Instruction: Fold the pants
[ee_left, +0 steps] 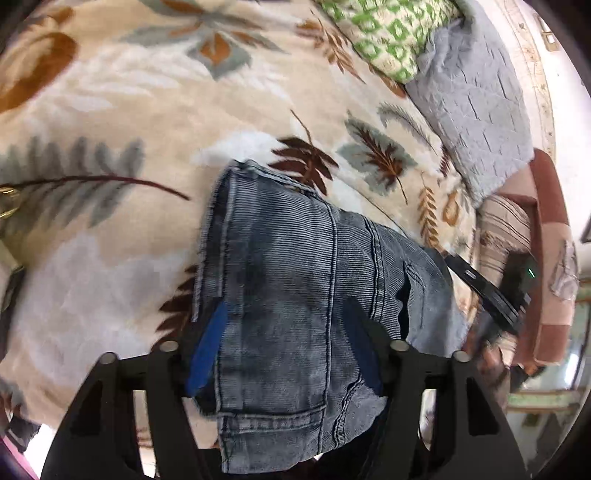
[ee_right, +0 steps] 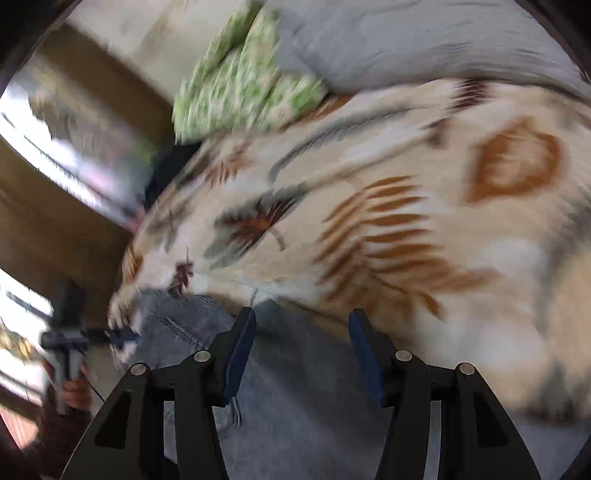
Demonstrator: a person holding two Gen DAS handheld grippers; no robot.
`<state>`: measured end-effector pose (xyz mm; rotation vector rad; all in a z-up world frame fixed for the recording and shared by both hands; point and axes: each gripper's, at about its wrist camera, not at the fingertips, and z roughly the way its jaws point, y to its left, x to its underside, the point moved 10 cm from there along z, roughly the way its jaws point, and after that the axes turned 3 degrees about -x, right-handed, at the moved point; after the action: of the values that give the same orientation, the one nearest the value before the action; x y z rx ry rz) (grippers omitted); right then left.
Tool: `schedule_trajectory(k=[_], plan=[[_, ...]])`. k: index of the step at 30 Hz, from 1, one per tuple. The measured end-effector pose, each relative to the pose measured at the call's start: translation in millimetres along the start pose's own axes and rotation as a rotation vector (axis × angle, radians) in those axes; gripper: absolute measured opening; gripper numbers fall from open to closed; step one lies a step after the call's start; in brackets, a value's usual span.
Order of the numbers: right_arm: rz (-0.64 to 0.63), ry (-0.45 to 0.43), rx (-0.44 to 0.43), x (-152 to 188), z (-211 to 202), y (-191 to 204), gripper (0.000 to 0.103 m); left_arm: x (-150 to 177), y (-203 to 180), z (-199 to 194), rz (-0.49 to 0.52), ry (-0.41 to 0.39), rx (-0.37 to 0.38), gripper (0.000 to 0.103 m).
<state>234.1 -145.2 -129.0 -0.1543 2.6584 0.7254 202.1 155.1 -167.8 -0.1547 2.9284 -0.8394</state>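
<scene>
Grey-blue denim pants [ee_left: 295,280] lie folded in a thick bundle on a leaf-patterned blanket [ee_left: 147,110]. My left gripper [ee_left: 288,332] is open, its blue-padded fingers [ee_left: 208,343] straddling the near end of the bundle, with cloth between them and over the right one. My right gripper [ee_right: 301,347] is open above the pants [ee_right: 295,406], nothing between its pads; this view is blurred. In the left wrist view the right gripper [ee_left: 484,291] shows at the pants' right edge. In the right wrist view the left gripper [ee_right: 110,336] shows at the pants' far left end.
A green-and-white pillow [ee_left: 388,33] and a grey quilted cover [ee_left: 476,110] lie at the far side of the bed. A brown chair [ee_left: 550,258] stands beyond the right edge. The bed edge and a wooden wall [ee_right: 74,206] are left in the right wrist view.
</scene>
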Motion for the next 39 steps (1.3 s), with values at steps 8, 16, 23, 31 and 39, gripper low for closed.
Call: schedule_trajectory(k=[8,16,23,31,39], plan=[[-0.300,0.055,0.140,9.6,11.5,40.7,0.002,9.4,-6.7,-8.7,0.109,0.006,0.020,0.074],[-0.204,0.055,0.251,-1.5,42.2,3.0,0.001,11.3,-2.1,-2.8,0.109,0.009,-0.071,0.074],[-0.035,-0.093,0.122,4.8,-26.6,-0.9,0.012,64.2,-14.6,-50.3,0.096,-0.051,0.099,0.075],[0.131,-0.159,0.030,75.1,-84.6,-4.8,0.042,135.0,-17.2,-46.1,-0.003,0.008,0.232,0.081],[0.292,-0.037,-0.231,151.2,-71.6,41.7,0.055,133.1,-29.2,-31.1,-0.064,-0.012,0.255,0.082]])
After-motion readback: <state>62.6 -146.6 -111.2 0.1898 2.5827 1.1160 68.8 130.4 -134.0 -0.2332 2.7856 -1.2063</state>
